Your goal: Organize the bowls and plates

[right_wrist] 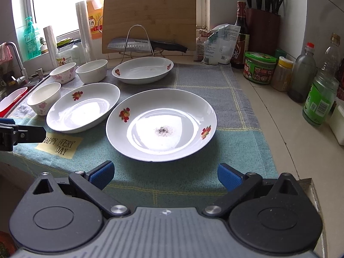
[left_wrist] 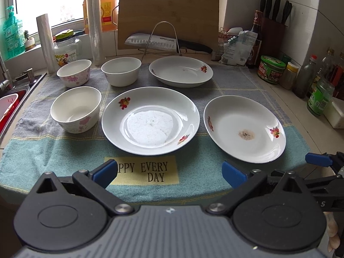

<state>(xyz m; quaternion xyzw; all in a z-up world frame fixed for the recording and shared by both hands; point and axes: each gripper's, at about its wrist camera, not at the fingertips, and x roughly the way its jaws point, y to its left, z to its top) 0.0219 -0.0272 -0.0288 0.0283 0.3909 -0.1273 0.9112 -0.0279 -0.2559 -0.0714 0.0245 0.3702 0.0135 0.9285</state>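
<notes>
Left gripper: I see my left gripper [left_wrist: 169, 173] spread wide and empty, hovering over the near edge of the cloth [left_wrist: 253, 81], above the yellow label [left_wrist: 146, 173].
Right gripper: my right gripper [right_wrist: 165, 175] is also wide apart with nothing between its blue pads [right_wrist: 103, 173], facing the stained plate.
Middle plate: the middle plate [left_wrist: 150, 120] lies flat on the cloth just ahead of my left gripper, fruit print on its rim.
Stained plate: the stained plate [right_wrist: 161, 124] sits right of it, close but apart, a dark speckled spot in its centre.
Far plate: the far plate [left_wrist: 180, 71] rests behind both, before the knife stand [left_wrist: 163, 38].
Bowls: three upright bowls on the left: the near bowl [left_wrist: 76, 109] beside the middle plate, the pink-flowered bowl [left_wrist: 74, 73] and the plain bowl [left_wrist: 121, 71] behind it, side by side.
Surroundings: cutting board [left_wrist: 167, 13] upright at the back, jars [right_wrist: 259, 67] along the right, sink [left_wrist: 13, 105] at left.
</notes>
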